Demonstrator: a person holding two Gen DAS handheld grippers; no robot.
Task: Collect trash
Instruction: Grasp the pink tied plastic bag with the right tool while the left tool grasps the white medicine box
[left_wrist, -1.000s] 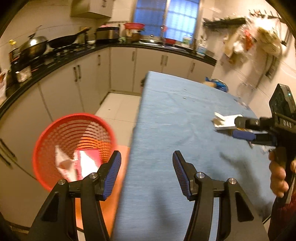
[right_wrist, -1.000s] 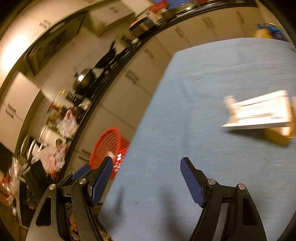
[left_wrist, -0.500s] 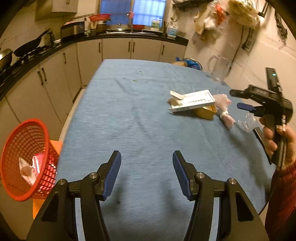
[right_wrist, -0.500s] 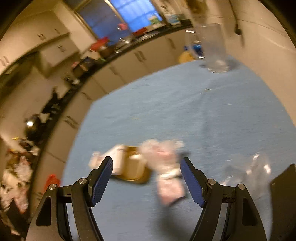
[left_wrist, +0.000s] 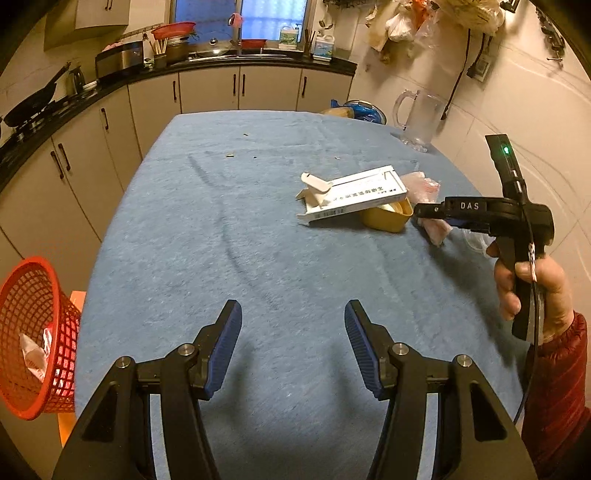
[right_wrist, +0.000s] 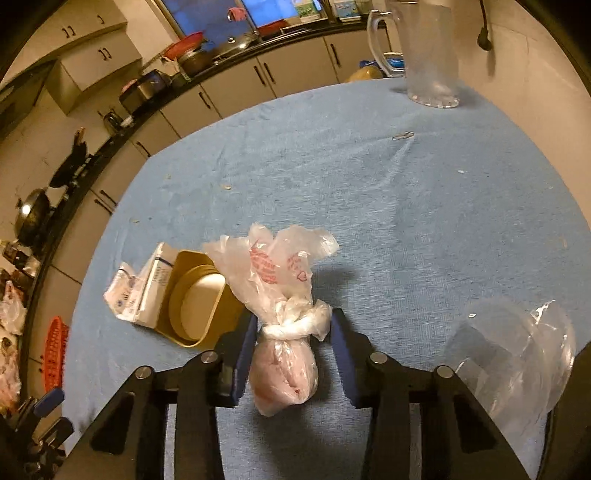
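Observation:
A knotted pink-and-clear plastic bag (right_wrist: 284, 332) lies on the blue table between the fingers of my right gripper (right_wrist: 293, 332), which is open with its pads close on either side of the knot. The bag also shows in the left wrist view (left_wrist: 430, 221), under the right gripper (left_wrist: 428, 212). A white carton (left_wrist: 351, 195) leans on a yellow tub (left_wrist: 388, 218) beside it. My left gripper (left_wrist: 293, 347) is open and empty over the near table. A red mesh basket (left_wrist: 33, 332) holding wrappers stands off the table's left edge.
A crumpled clear plastic wrapper (right_wrist: 517, 343) lies right of the bag. A clear glass jug (left_wrist: 419, 118) stands at the far right of the table. Kitchen cabinets and a cluttered counter (left_wrist: 110, 85) run along the left and back.
Both grippers swung right, away from the basket. The right gripper moved down over the table and now brackets the knotted bag; its fingers have narrowed around it.

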